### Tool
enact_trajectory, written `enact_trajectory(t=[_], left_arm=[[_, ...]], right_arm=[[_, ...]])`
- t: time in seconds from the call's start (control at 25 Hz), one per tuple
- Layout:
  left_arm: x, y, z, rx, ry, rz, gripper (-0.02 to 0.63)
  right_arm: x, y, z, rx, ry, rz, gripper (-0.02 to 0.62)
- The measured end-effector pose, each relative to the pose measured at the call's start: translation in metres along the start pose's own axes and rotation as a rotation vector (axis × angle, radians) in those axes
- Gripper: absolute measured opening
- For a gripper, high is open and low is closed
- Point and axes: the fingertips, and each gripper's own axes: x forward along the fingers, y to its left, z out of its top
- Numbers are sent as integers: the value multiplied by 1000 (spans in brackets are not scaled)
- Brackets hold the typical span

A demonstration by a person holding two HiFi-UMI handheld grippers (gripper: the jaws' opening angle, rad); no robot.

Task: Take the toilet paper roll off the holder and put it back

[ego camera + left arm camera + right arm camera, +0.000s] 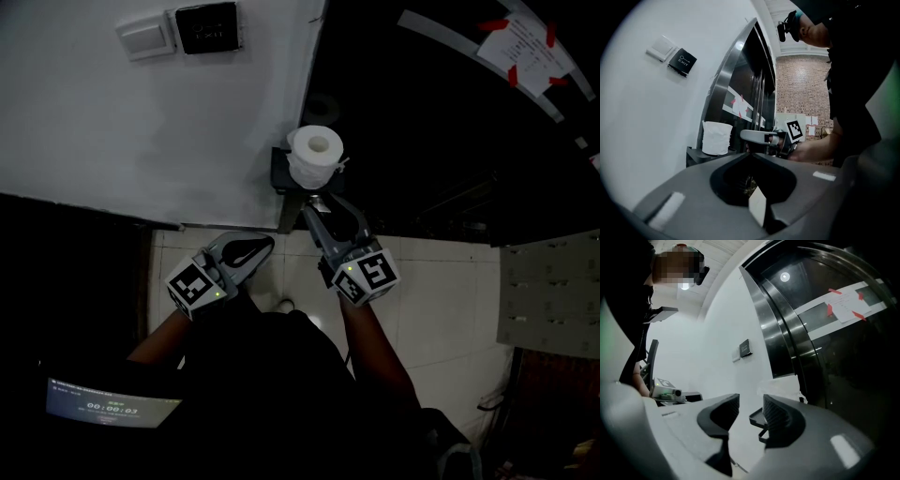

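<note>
White toilet paper roll point(315, 155), upright on holder point(279, 174)

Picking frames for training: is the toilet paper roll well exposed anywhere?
Head view: toilet paper roll bright, floor and person murky. Left gripper view: roll clear, edges fisheye-bent, corners black. Right gripper view: roll washes into the white wall.

Roll point(315, 155): white. Holder point(281, 174): black. Wall point(112, 122): plain white. Switch point(145, 37): white. Plate point(207, 27): black, pale lettering. Door point(422, 112): glossy black; frame point(723, 79): silver. Paper point(525, 42): white, with red tape at edges. Left gripper point(255, 247), right gripper point(319, 202): grey, black inside; each cube patterned in black-and-white squares. Floor point(431, 291): pale tiles, dark grid lines. Brick wall point(801, 84): reddish-brown. Clothing point(262, 375): black.
</note>
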Motion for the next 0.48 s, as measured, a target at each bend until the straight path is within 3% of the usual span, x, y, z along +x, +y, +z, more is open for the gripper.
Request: enact_trajectory(t=[0.2, 0.48], left_arm=[[1, 3, 1, -5, 8, -2, 3], [3, 8, 1, -10, 5, 0, 3]], right_arm=[[14, -16, 0, 0, 21, -65, 338], [28, -34, 4, -16, 34, -134, 428]])
